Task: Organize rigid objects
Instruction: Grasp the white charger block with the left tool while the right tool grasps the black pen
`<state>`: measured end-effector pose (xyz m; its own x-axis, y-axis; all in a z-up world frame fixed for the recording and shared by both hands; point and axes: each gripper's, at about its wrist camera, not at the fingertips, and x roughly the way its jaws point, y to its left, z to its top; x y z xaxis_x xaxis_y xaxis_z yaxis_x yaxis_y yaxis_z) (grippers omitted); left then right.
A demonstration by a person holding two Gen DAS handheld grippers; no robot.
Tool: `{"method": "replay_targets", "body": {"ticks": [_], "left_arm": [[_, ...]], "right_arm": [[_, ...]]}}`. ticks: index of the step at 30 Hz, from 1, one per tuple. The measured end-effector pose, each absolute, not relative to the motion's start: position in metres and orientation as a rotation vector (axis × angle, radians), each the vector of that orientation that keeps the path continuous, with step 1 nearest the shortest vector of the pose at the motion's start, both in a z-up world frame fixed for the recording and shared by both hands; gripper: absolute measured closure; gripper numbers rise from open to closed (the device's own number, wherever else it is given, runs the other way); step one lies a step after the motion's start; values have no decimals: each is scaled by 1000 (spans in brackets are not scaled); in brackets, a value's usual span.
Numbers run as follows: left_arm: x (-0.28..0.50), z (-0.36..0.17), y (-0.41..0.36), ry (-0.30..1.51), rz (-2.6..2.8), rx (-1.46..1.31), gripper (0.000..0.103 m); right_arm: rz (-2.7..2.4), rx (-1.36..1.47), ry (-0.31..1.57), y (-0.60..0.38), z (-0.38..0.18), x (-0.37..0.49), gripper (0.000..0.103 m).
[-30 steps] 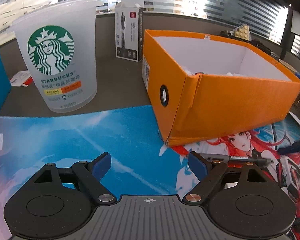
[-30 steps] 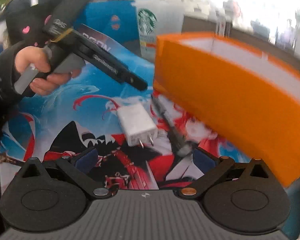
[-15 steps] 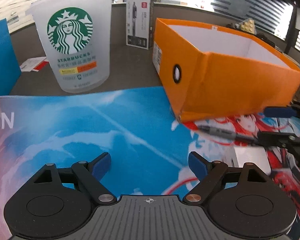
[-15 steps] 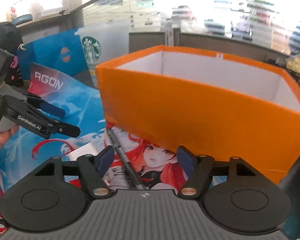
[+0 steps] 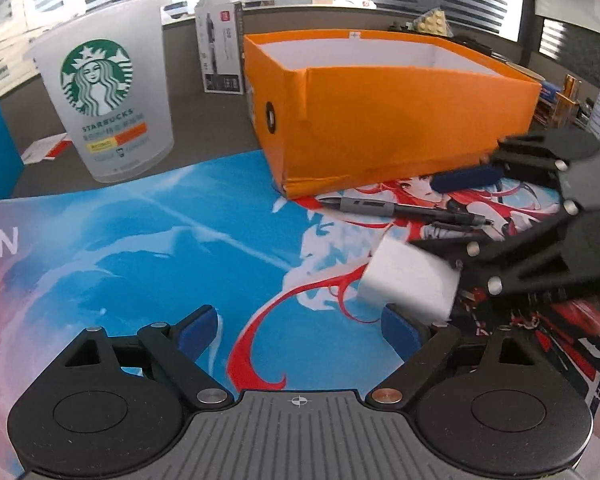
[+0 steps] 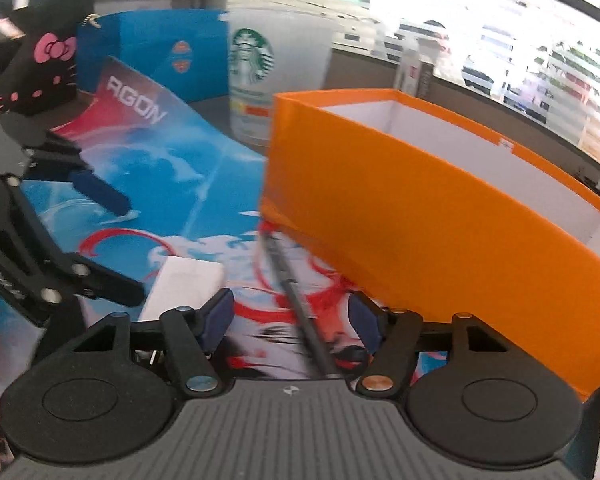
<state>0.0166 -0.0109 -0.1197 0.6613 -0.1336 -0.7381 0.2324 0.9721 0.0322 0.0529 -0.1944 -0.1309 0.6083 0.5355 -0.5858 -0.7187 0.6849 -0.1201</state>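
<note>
An open orange box (image 5: 396, 120) stands on a printed desk mat (image 5: 140, 248); it also shows in the right wrist view (image 6: 420, 208). A black and grey pen (image 5: 396, 210) lies on the mat beside the box's near wall. A white charger plug (image 5: 410, 280) lies nearer. My left gripper (image 5: 300, 326) is open and empty, its right finger close by the charger. My right gripper (image 6: 292, 318) is open, low over the mat, with the pen (image 6: 296, 296) lying between its fingers and the charger (image 6: 184, 284) just left of it.
A frosted Starbucks cup (image 5: 104, 100) stands left of the box. A pen carton (image 5: 222, 56) stands behind it. A blue bag (image 6: 156, 48) and a black Hello Kitty item (image 6: 48, 64) sit at the far left of the mat.
My left gripper has swung right, bringing the charger and my right gripper into view. My right gripper has dropped low and moved so the pen lies between its open fingers.
</note>
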Motion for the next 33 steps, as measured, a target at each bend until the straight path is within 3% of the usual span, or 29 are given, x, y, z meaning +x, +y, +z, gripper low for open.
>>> {"method": "replay_targets", "body": {"ticks": [4, 6, 12, 16, 21, 23, 25, 28, 33], "left_arm": [[17, -120, 3, 826, -173, 89, 10], [17, -121, 10, 830, -147, 86, 10], [16, -118, 34, 832, -80, 43, 10], [8, -111, 40, 812, -72, 21, 10], [-4, -97, 33, 771, -125, 5, 10], [-7, -92, 26, 749, -142, 21, 10], [-7, -91, 18, 744, -155, 34, 9], [-7, -94, 5, 756, -194, 47, 9], [-6, -96, -20, 746, -243, 83, 9]], "right_arm": [[703, -329, 560, -177, -131, 35, 78], [685, -273, 589, -171, -131, 30, 82], [632, -280, 611, -164, -127, 26, 80], [617, -287, 599, -185, -123, 45, 68], [672, -223, 670, -208, -130, 72, 67], [685, -192, 665, -214, -131, 72, 69], [640, -179, 654, -215, -132, 66, 80], [546, -198, 650, -209, -130, 49, 85], [473, -225, 630, -212, -133, 23, 88]]}}
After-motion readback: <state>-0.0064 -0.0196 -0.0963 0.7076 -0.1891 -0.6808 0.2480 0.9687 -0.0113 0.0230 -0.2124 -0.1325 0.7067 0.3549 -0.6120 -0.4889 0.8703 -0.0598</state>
